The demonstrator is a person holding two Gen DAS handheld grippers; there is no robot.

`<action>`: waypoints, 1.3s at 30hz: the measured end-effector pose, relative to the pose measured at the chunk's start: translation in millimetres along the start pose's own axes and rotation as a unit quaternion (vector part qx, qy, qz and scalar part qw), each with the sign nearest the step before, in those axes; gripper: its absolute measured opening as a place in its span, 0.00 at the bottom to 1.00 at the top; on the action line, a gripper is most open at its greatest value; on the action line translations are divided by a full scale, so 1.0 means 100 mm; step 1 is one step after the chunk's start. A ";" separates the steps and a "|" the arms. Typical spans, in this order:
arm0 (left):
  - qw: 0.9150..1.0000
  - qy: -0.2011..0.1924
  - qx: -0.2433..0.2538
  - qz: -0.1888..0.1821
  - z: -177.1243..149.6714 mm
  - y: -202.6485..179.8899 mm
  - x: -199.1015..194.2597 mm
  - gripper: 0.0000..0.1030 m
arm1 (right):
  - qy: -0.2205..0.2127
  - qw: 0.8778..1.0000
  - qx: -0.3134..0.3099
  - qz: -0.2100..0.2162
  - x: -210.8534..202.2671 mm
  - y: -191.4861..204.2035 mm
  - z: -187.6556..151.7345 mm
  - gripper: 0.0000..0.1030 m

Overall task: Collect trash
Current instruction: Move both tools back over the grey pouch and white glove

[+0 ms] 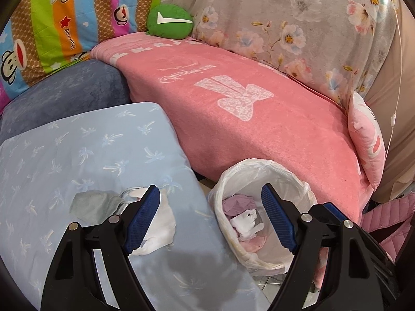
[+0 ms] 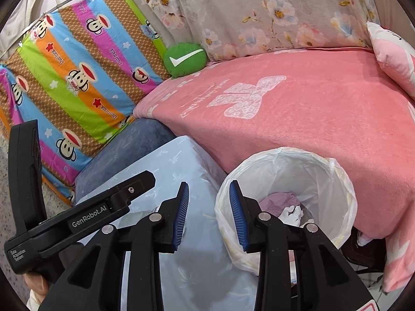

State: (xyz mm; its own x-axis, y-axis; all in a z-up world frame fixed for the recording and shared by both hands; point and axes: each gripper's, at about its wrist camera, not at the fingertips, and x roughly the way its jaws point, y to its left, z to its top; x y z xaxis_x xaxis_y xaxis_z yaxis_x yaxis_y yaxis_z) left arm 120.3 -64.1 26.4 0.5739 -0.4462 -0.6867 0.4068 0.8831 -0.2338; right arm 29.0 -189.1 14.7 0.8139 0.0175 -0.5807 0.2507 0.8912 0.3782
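A crumpled white tissue (image 1: 160, 229) lies on a light blue pillow (image 1: 77, 155), with a grey-green scrap (image 1: 90, 204) and a bit of clear plastic (image 1: 127, 194) beside it. My left gripper (image 1: 210, 217) is open wide; its left finger (image 1: 141, 217) hangs over the tissue's edge and its right finger over the bin. The white-lined bin (image 1: 259, 164) (image 2: 285, 153) holds purple (image 1: 236, 203), white and pink crumpled pieces. My right gripper (image 2: 209, 215) is open and empty, between the pillow (image 2: 181, 171) and the bin's near rim.
A pink blanket (image 1: 259, 129) covers the sofa seat behind the bin. A green cushion (image 1: 170, 20), floral and striped cartoon covers and a pink pillow (image 1: 368, 140) ring it. The left tool's black body (image 2: 85, 220) and a hand (image 2: 36, 282) sit left of my right gripper.
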 end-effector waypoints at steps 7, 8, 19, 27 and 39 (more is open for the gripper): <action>1.000 0.002 -0.014 0.015 -0.05 0.21 -0.02 0.75 | 0.018 1.000 -0.016 0.007 0.13 0.18 -0.07 0.34; 1.000 0.003 -0.016 0.017 -0.06 0.24 -0.02 0.75 | 0.020 1.000 -0.018 0.008 0.15 0.22 -0.08 0.35; 0.998 0.010 -0.050 0.047 -0.15 0.71 -0.02 0.75 | 0.049 0.998 -0.041 0.020 0.41 0.55 -0.23 0.41; 0.994 0.026 -0.080 0.075 -0.30 1.11 0.03 0.79 | 0.075 0.996 -0.051 0.024 0.66 0.74 -0.38 0.43; 0.983 0.062 -0.113 0.128 -0.48 1.71 0.26 0.79 | 0.121 0.990 -0.066 0.016 1.18 0.91 -0.62 0.54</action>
State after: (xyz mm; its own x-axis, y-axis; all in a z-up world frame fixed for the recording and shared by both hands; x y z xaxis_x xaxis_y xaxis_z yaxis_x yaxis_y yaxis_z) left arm 170.7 82.4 -64.3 0.5401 -0.1957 -0.8185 0.0835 0.9802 -0.1793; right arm 115.5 -77.8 -64.1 0.6667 0.1415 -0.7318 0.1432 0.9392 0.3121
